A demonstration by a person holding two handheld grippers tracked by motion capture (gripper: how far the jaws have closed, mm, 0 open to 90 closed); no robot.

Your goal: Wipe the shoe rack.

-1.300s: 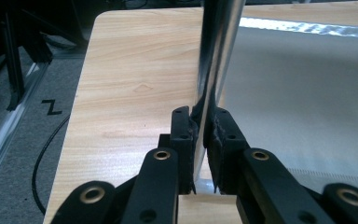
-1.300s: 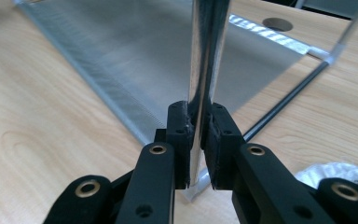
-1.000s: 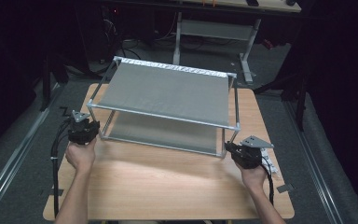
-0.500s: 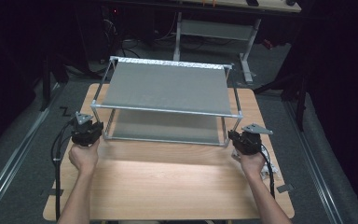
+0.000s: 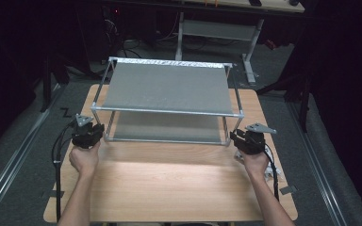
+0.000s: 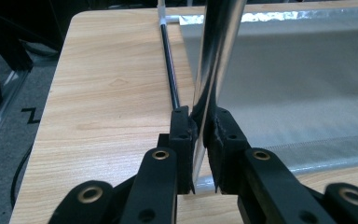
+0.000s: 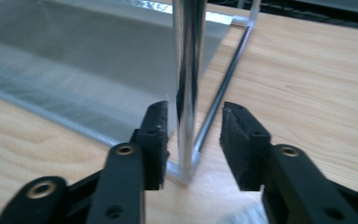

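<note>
Vs. 1 s ago, your two-tier rack (image 5: 167,89) sits level, farther toward 12 o'clock on table (image 5: 169,179). Left gripper (image 5: 94,134) is clamped on front-left post (image 6: 212,70). Right gripper (image 5: 238,140) is part-open, post (image 7: 189,70) between jaws, untouched. Post tops are cut off in gripper views.

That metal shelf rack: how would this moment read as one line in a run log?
rack: upright on table | left claw: shut on front left post | right claw: open around front right post, not touching
</note>
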